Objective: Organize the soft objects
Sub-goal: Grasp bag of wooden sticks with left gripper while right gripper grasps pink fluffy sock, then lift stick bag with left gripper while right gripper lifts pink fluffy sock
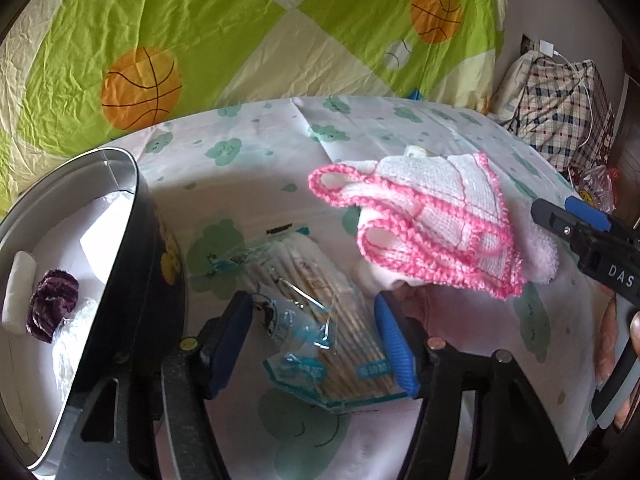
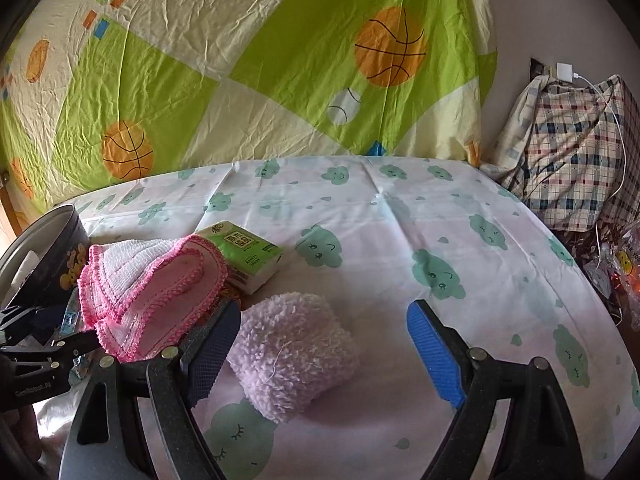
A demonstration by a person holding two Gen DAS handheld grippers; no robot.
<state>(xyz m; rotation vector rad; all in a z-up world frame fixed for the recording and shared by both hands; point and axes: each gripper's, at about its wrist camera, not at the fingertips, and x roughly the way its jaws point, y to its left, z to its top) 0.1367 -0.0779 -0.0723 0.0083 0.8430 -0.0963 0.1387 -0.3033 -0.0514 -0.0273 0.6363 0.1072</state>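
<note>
A sheet (image 2: 280, 60) in green and cream with orange basketballs is hanging behind the work surface. The table (image 2: 500, 280) is lying under a white cloth printed with green clouds. A plaid bundle (image 2: 572, 152) is sitting off its far right edge.

A round tin (image 1: 132, 264) is standing on the table at the left. Inside it, a purple ball (image 1: 52, 304), a white roll (image 1: 18, 288) and a clear wrapped bundle (image 1: 70, 344) are lying together against the near wall.

A white knit cloth (image 1: 432, 232) with a pink crocheted border is lying crumpled near the table's middle. In the right wrist view it is partly covering a green tissue pack (image 2: 244, 256).

A fluffy lilac cloth (image 2: 292, 352) is lying on the table between my right fingers. My right gripper (image 2: 324, 356) is standing spread wide around it, with neither pad pressing on it.

A clear packet (image 1: 316, 328) of pale sticks is lying just right of the tin. My left gripper (image 1: 316, 340) is straddling it with the fingers apart; the right pad (image 1: 394, 344) is sitting at the packet's edge, and I cannot tell whether it is touching. The left pad is standing clear.
</note>
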